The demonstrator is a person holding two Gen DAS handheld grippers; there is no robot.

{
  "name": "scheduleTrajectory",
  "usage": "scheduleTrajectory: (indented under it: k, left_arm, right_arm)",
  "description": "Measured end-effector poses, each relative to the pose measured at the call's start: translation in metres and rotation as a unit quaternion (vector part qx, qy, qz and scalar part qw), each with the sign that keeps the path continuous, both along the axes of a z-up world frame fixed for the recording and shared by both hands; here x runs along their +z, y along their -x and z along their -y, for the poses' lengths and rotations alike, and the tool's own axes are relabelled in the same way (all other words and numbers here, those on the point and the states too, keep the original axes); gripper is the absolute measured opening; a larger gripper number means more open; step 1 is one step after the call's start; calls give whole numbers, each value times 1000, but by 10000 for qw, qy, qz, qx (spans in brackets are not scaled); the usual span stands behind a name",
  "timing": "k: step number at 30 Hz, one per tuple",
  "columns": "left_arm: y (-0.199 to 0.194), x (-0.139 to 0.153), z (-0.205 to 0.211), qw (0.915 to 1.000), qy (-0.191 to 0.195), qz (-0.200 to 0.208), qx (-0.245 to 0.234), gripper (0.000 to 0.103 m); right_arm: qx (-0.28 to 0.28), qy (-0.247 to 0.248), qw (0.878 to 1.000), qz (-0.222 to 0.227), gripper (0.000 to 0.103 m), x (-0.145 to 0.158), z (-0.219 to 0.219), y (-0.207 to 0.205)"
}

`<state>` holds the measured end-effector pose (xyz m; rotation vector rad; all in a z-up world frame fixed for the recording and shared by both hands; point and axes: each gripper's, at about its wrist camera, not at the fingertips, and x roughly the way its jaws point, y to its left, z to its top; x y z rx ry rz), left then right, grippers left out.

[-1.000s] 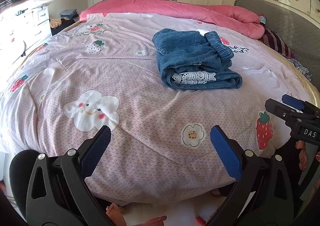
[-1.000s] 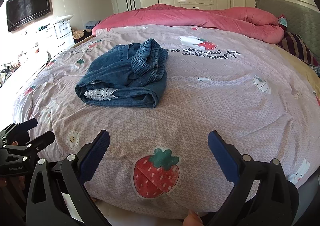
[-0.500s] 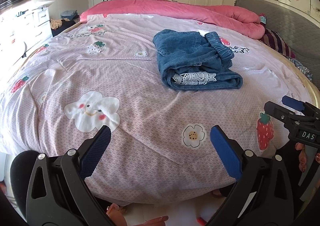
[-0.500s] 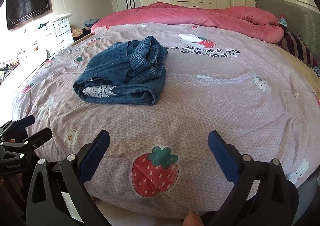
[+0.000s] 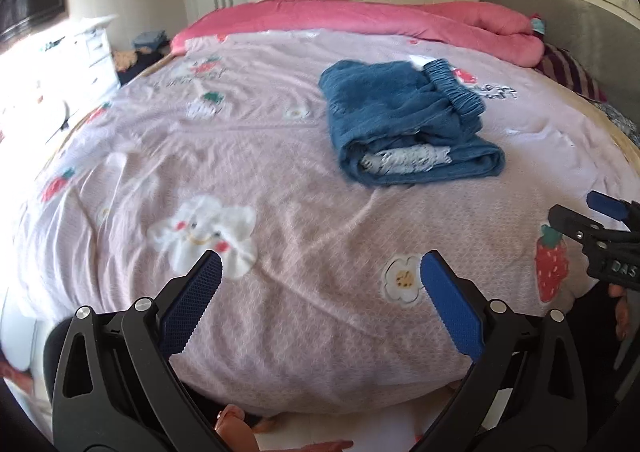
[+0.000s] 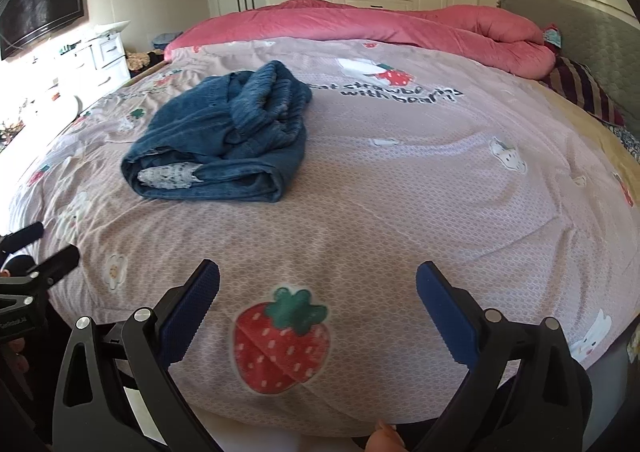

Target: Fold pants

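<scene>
Both wrist views were shifted slightly nearer the bed; nothing on it was moved.
Folded blue denim pants were left on the pink printed quilt, well beyond the left gripper and right gripper, both held wide apart and empty.

Folded pants on bed

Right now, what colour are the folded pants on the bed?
Blue denim pants, with a white lace trim showing at the near fold. The right wrist view shows it best.

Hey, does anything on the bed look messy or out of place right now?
The denim pants lie in a loose, lumpy bundle on the quilt: the waistband is bunched on top and white lace pokes from the open front end.
</scene>
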<state>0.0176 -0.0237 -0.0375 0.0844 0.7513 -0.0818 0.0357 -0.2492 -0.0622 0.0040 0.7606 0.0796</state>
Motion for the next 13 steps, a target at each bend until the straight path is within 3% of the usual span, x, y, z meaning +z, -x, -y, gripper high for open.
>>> scheduleTrajectory:
  k: [3, 5, 10, 13]
  left_arm:
    - [-9, 9, -10, 9988, 425, 15, -246, 94]
    - [-26, 19, -26, 9988, 471, 21, -132, 94]
    - [-115, 25, -105, 9963, 134, -235, 812, 94]
    - [-186, 19, -160, 9904, -1, -383, 1325, 94]
  right_arm:
    - [-293, -66, 9995, -63, 98, 1, 21, -11]
    - [-640, -233, 9977, -58, 98, 9, 51, -28]
    - [-1713, -37, 9852, 11, 98, 27, 139, -91]
    - [-2399, -139, 9700, -357, 99, 26, 203, -147]
